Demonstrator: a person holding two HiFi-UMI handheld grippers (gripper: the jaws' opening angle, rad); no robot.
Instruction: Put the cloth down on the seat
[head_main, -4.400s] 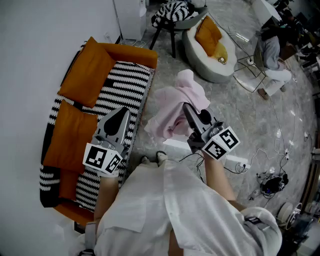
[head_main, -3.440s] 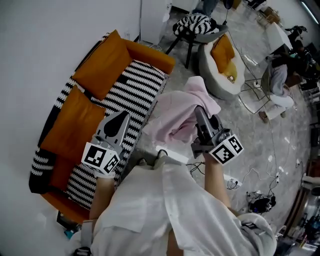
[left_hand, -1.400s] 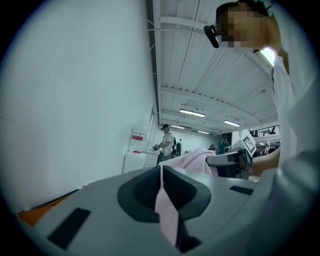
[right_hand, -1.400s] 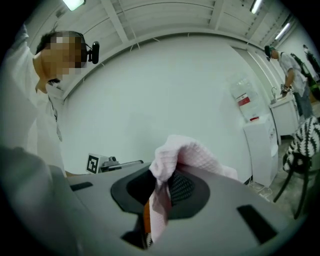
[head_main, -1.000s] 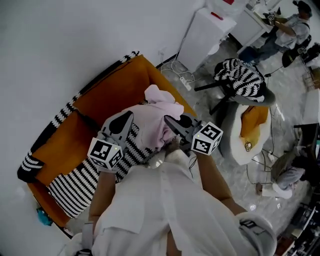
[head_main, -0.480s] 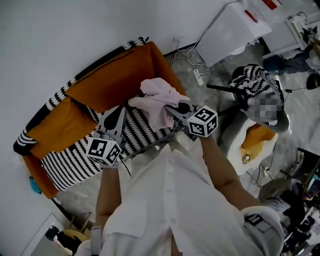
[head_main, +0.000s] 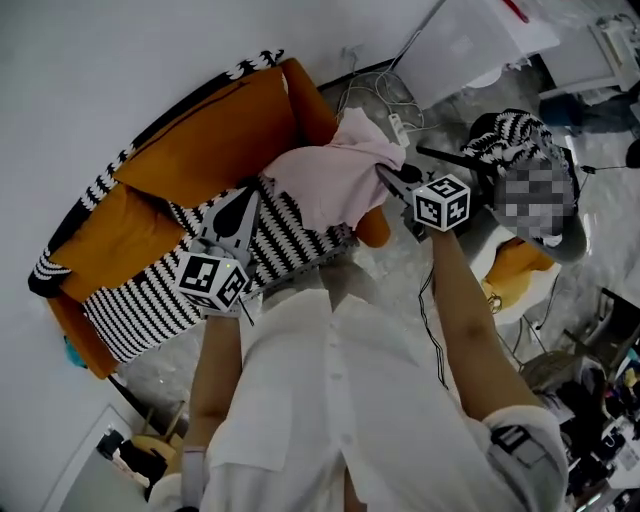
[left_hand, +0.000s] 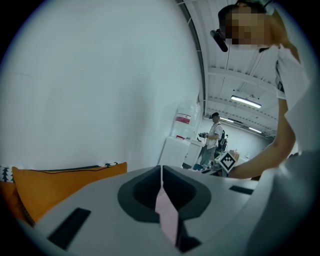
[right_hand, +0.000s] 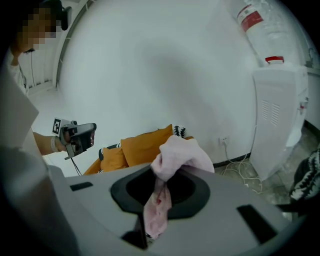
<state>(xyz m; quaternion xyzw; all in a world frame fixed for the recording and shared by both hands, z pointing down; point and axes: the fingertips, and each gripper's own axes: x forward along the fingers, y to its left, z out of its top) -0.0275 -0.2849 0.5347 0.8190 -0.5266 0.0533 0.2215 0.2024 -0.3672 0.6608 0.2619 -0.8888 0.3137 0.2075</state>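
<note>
A pink cloth (head_main: 330, 180) hangs stretched between both grippers above the right end of the orange sofa's striped seat (head_main: 150, 300). My left gripper (head_main: 240, 200) is shut on the cloth's left edge; in the left gripper view a thin pink strip (left_hand: 166, 215) is pinched between the jaws (left_hand: 161, 172). My right gripper (head_main: 390, 178) is shut on the cloth's right corner. In the right gripper view the cloth (right_hand: 177, 152) bunches over the jaw tips (right_hand: 156, 174) and hides them. The left gripper (right_hand: 92, 131) shows at that view's left, in front of the sofa (right_hand: 145, 142).
Orange back cushions (head_main: 220, 130) line the white wall. A white water dispenser (head_main: 470, 40) stands right of the sofa, with cables and a power strip (head_main: 395, 128) on the floor beside it. A striped chair (head_main: 510, 135) is at the right. Another person (left_hand: 216, 134) stands far off.
The right gripper has moved right, away from the left one. The cloth has gone from a bunch into a spread sheet over the seat's right end.
</note>
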